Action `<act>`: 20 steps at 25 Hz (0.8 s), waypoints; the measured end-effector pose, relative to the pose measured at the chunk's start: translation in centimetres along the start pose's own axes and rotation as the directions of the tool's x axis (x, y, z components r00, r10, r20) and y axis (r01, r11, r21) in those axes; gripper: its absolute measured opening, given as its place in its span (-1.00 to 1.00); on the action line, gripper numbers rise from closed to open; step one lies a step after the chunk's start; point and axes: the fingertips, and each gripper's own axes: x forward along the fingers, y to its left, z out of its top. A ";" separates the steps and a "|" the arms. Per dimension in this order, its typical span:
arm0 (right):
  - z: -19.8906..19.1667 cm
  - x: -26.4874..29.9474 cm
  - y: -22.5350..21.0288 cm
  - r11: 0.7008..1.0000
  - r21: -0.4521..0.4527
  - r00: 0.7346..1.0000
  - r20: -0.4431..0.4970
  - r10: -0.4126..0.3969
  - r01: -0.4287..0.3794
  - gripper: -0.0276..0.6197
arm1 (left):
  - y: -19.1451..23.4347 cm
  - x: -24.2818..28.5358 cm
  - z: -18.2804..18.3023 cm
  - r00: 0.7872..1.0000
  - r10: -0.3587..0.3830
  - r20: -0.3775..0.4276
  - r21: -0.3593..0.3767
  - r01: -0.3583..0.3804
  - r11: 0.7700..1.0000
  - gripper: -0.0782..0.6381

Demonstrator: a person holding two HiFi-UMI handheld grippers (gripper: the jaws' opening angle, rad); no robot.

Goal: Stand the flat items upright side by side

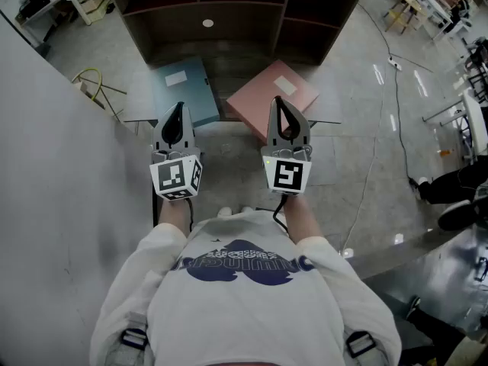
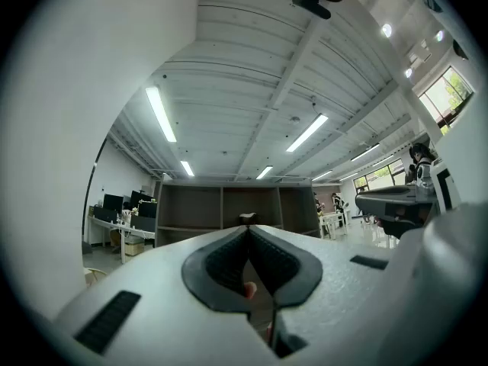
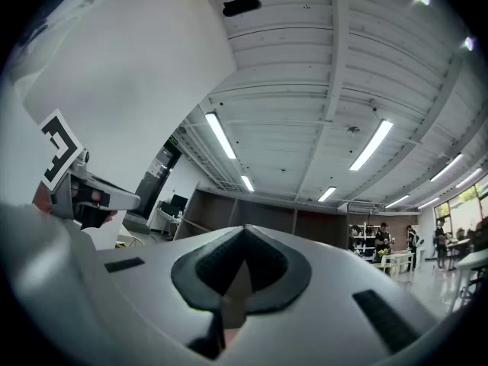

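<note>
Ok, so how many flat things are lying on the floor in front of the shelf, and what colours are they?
Blue flat item: 1
Pink flat item: 1
Total: 2

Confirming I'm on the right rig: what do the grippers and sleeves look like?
The left gripper and right gripper have pale grey shells, black ribbed pads tapering to a point, plus white cubes with black square markers. The sleeves are long, white.
</note>
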 end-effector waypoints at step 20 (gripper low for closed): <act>-2.6 -0.8 -2.1 0.996 0.088 0.998 -0.062 0.025 -0.019 -0.92 | 1.0 0.5 -0.7 0.999 0.016 -0.036 -0.004 -0.016 1.000 -0.76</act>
